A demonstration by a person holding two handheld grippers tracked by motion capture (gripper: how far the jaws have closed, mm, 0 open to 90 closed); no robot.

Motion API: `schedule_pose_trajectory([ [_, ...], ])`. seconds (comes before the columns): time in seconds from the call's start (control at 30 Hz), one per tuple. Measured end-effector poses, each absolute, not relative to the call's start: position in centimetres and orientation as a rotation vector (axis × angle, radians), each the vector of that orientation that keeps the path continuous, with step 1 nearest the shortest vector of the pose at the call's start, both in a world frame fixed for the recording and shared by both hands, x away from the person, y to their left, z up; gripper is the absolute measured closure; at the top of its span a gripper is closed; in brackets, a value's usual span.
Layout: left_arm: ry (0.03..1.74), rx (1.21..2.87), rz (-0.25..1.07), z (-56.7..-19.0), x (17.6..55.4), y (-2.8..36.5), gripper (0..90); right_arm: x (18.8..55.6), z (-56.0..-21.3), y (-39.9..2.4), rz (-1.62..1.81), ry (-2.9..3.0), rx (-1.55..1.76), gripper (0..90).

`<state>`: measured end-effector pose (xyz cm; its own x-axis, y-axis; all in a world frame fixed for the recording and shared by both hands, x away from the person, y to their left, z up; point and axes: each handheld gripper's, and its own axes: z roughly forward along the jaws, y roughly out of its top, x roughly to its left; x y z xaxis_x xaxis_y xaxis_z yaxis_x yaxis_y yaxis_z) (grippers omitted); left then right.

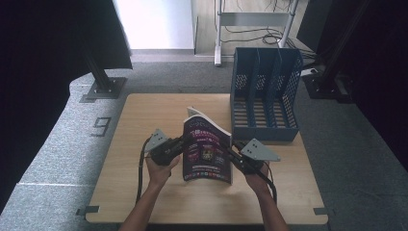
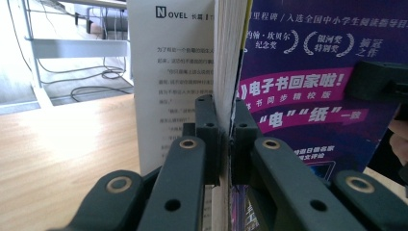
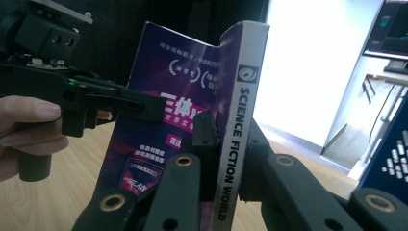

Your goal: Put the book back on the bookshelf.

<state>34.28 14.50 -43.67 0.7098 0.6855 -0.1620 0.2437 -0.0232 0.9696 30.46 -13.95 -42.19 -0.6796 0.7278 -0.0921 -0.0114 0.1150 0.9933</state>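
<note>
"Science Fiction World" magazine [image 1: 207, 149] is what we hold upright just above the middle of the wooden worktop [image 1: 139, 144]: our left tool [image 2: 225, 130] is clamped on its open page edge, with one loose white page standing apart beside the jaws, and our right tool [image 3: 230, 144] is clamped on its spine. Just beyond the magazine, at the worktop's far right, stands a blue file rack [image 1: 264, 94] with three slots.

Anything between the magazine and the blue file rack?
Nothing visible. The magazine stands upright, clamped by the left gripper and right gripper. The file rack sits just behind it to the right, only bare table between.
</note>
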Motion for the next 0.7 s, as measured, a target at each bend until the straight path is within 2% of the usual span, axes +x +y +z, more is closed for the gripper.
schedule_pose_trajectory([
  [0.3, 0.754, 1.611, 0.408, -44.0, 33.8, 14.4, 84.9, 30.6, -42.4, -15.0, 1.675, 1.821, 0.738, 79.5],
  [0.33, 0.753, 1.608, 0.398, -44.1, 33.8, 14.5, 84.8, 30.7, -42.5, -15.1, 1.722, 1.843, 0.738, 76.1],
  [0.5, 0.740, 1.608, 0.380, -44.1, 33.6, 14.8, 84.4, 31.2, -42.8, -14.9, 1.718, 1.909, 0.748, 71.0],
  [0.6, 0.731, 1.612, 0.379, -44.1, 33.4, 14.8, 84.2, 31.9, -43.6, -14.6, 1.692, 1.937, 0.783, 71.9],
  [0.7, 0.732, 1.608, 0.378, -44.1, 33.4, 14.9, 83.2, 32.0, -43.7, -14.6, 1.686, 1.929, 0.793, 77.3],
])
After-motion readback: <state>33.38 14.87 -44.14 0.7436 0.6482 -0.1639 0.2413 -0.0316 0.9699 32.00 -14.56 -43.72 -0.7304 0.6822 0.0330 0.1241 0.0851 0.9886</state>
